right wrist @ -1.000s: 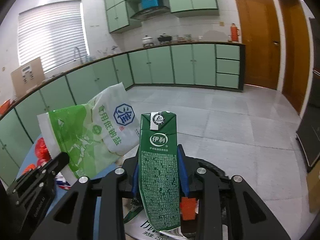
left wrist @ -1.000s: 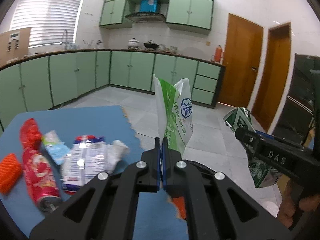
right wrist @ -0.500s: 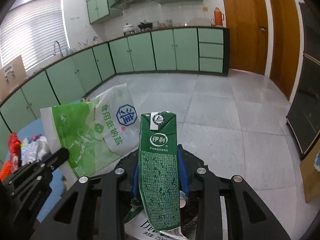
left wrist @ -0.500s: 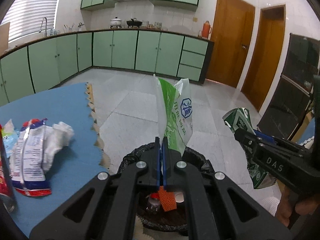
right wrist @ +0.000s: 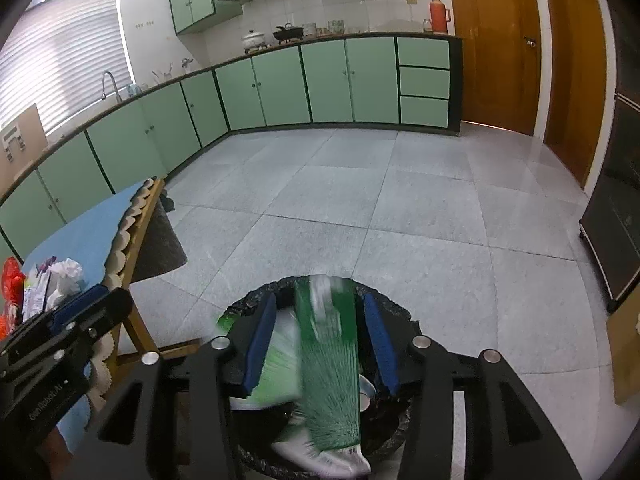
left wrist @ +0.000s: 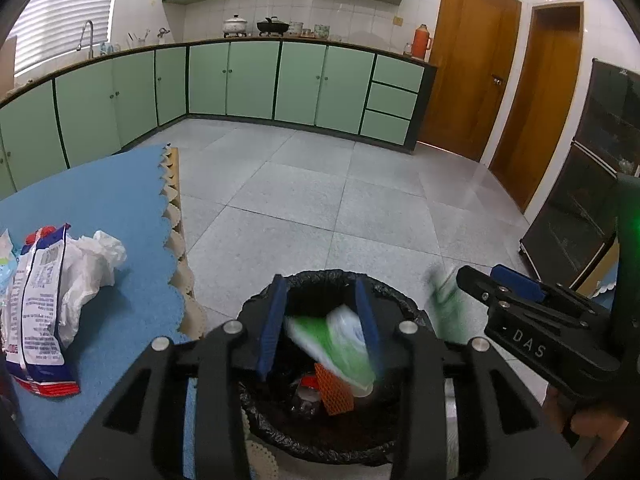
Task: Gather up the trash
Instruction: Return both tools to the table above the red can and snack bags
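Both grippers hang open over a black-lined trash bin [left wrist: 384, 292] on the floor. My left gripper [left wrist: 320, 320] is open; the green and white plastic bag [left wrist: 340, 344] is blurred, falling into the bin between its fingers. My right gripper [right wrist: 320, 340] is open; the green milk carton [right wrist: 330, 368] is blurred, dropping between its fingers into the bin [right wrist: 396, 312]. The carton shows as a green blur [left wrist: 444, 300] in the left wrist view. An orange piece [left wrist: 334, 390] lies inside the bin.
A table with a blue cloth [left wrist: 92, 200] stands left of the bin, holding a red, white and blue wrapper [left wrist: 36, 304] and crumpled white tissue [left wrist: 100, 256]. A red item [right wrist: 10, 280] lies at its far end. Green cabinets line the walls; a dark cabinet [left wrist: 592, 200] stands right.
Both grippers opened. The plastic bag left the left gripper and the milk carton left the right gripper; both are falling into the bin. Both views shifted further over the bin.
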`<state>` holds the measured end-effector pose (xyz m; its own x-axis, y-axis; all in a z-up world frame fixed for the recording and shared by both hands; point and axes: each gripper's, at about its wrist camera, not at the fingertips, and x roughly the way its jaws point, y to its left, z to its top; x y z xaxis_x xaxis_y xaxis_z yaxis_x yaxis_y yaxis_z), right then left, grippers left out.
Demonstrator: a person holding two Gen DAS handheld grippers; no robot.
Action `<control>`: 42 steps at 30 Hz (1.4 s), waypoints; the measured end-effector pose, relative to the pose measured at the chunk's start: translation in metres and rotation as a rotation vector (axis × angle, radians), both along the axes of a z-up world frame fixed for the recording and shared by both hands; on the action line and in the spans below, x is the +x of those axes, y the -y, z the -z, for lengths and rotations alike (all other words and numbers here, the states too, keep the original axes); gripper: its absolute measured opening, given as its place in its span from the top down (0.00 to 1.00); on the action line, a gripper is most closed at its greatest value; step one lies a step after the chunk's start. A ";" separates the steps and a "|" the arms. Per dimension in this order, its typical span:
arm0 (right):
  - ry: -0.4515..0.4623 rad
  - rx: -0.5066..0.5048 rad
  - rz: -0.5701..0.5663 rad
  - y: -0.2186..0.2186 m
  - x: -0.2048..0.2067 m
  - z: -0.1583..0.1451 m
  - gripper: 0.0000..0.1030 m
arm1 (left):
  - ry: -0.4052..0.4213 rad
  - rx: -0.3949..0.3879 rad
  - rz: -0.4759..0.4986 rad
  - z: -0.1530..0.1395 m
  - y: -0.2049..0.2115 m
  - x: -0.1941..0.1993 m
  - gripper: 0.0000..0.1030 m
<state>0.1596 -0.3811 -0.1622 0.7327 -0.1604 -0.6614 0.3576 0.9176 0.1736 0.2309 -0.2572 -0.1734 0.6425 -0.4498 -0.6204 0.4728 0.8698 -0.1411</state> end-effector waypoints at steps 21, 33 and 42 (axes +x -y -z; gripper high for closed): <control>0.194 -0.071 -0.062 -0.070 -0.015 -0.082 0.06 | 0.191 0.021 -0.240 -0.074 -0.133 -0.035 0.19; 0.204 -0.087 -0.340 -0.215 0.031 -0.069 0.07 | 0.152 0.142 -0.539 -0.064 -0.259 -0.042 0.17; 0.078 -0.044 -0.455 -0.263 0.072 -0.035 0.29 | 0.106 0.145 -0.603 -0.051 -0.299 -0.041 0.17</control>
